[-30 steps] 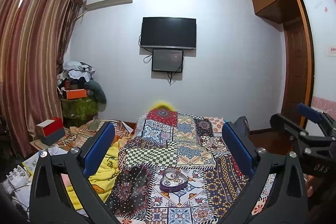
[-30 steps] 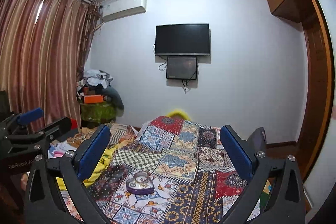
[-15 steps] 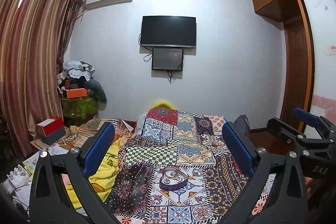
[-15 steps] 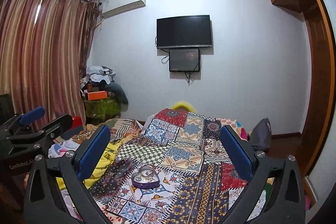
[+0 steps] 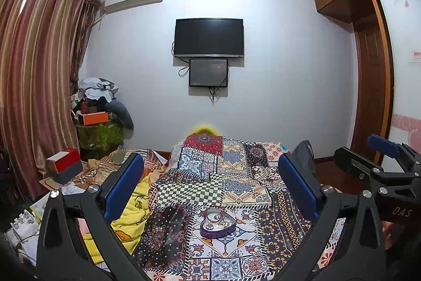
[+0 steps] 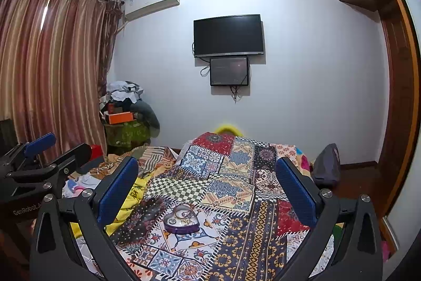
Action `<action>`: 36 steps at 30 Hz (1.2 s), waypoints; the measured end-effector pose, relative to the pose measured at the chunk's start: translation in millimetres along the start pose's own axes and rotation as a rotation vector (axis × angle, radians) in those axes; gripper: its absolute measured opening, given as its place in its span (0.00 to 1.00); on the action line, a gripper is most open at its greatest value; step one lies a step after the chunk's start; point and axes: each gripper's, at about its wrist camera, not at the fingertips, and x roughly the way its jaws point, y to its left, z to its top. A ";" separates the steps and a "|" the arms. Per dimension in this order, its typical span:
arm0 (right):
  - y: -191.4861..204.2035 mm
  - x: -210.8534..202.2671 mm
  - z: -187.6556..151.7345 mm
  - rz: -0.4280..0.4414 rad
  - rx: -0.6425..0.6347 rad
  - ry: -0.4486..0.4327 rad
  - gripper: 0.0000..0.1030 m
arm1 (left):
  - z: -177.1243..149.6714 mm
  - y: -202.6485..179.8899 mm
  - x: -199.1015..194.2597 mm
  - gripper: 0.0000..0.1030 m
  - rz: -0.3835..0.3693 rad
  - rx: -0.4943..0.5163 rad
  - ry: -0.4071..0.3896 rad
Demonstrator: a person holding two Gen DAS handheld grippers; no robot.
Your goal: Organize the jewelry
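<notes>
Through the left wrist camera I see my left claw [image 5: 210,183] spread wide, its two blue-padded fingers [image 5: 123,186] empty, hanging above the bed. One heart-shaped jewelry box [image 5: 217,224], purple-walled with a pale lining, sits open on the patchwork bedspread [image 5: 231,191], low in the gap between the fingers. Inside it I count a few small rings and one larger hoop, all metallic; the exact number is too fine to tell. The right claw [image 5: 379,162] shows at the right edge, away from the box.

Through the right wrist camera my right claw [image 6: 206,187] is likewise spread and holds nothing. The same box [image 6: 181,221] lies on the bedspread [image 6: 236,188] toward the left finger, with a gold bangle [image 6: 183,211] leaning at its rear rim. The left claw [image 6: 39,157] juts in at the left edge. Two dark screens hang on the wall, a television [image 6: 228,35] above a smaller panel [image 6: 229,71].
</notes>
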 end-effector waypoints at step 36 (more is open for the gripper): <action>-0.9 -2.7 1.8 -0.004 -0.002 -0.003 1.00 | -3.3 1.0 11.7 0.99 -0.035 -0.009 0.045</action>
